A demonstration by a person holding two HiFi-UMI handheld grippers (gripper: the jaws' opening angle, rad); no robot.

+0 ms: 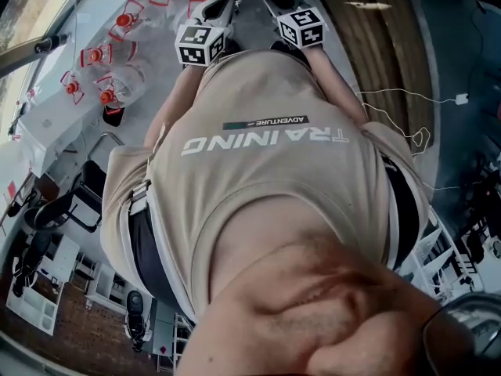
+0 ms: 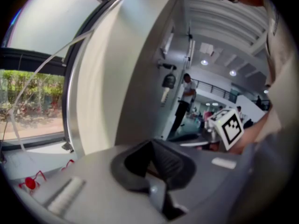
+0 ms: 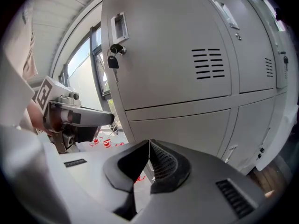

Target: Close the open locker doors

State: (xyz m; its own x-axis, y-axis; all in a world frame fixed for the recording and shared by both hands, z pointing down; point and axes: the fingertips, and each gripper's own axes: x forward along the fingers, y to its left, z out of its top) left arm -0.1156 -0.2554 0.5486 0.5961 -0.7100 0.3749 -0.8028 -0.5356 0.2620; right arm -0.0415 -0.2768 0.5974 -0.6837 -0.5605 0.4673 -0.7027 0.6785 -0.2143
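Grey lockers fill the right gripper view. The upper door (image 3: 187,55) and the lower door (image 3: 187,129) lie flush with the frame, and a key (image 3: 112,59) hangs in the upper lock. My right gripper (image 3: 149,146) is shut and empty, a short way from them. My left gripper (image 2: 152,146) is also shut and empty, facing a plain grey locker side (image 2: 126,73). In the head view both grippers, left (image 1: 219,6) and right (image 1: 278,2), are held close together in front of my torso, marker cubes up. No open door shows in any view.
Several clear containers with red clips (image 1: 102,53) lie on the pale floor to the left. A large window (image 2: 28,101) is left of the lockers. A person (image 2: 184,101) stands far off in the hall. A white cable (image 1: 407,100) runs over the wooden floor on the right.
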